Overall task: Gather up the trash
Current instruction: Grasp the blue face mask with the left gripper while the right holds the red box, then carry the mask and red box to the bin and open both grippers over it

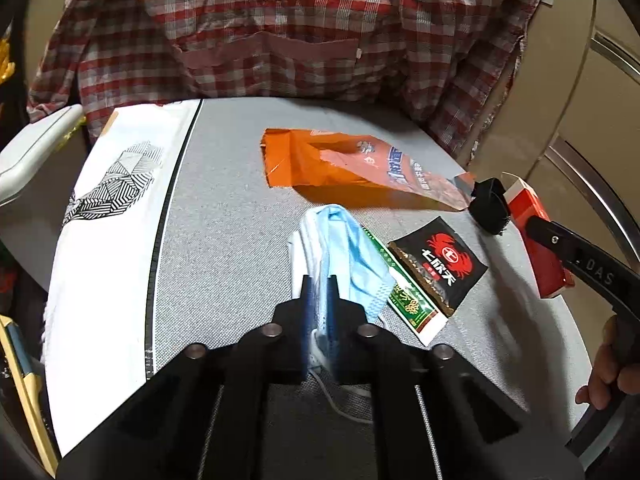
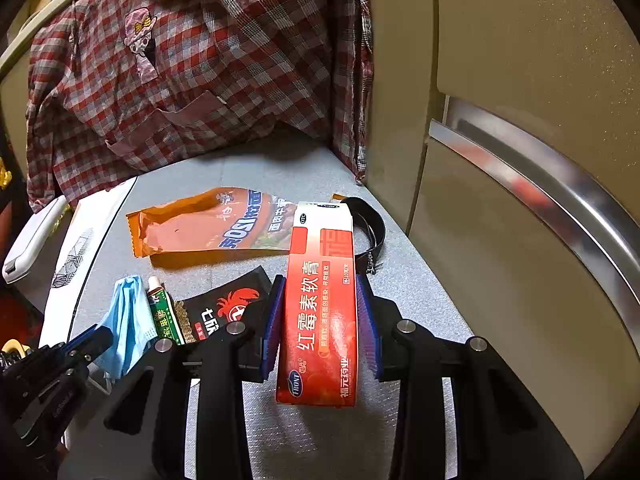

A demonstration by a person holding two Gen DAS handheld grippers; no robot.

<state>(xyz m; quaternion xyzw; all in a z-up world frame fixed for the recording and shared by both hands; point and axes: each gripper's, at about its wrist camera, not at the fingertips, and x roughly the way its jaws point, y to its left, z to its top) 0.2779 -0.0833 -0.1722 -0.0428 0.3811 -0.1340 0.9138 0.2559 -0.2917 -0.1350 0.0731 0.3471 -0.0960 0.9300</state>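
Observation:
My left gripper (image 1: pixel 320 284) is shut on a crumpled blue face mask (image 1: pixel 352 248) lying on the grey seat; the mask also shows in the right wrist view (image 2: pixel 128 320). My right gripper (image 2: pixel 322 300) is shut on a red ointment box (image 2: pixel 320 308), held above the seat; the box also shows in the left wrist view (image 1: pixel 536 236). An orange snack bag (image 1: pixel 352 168) lies flat at the back. A black crab-logo sachet (image 1: pixel 440 264) and a green sachet (image 1: pixel 408 300) lie right of the mask.
A white printed cloth (image 1: pixel 112 220) covers the left of the grey seat (image 1: pixel 224 240). A plaid shirt (image 1: pixel 280 32) hangs behind. A black strap coil (image 1: pixel 490 204) lies at the right edge. A beige cabinet with a metal handle (image 2: pixel 540 184) stands right.

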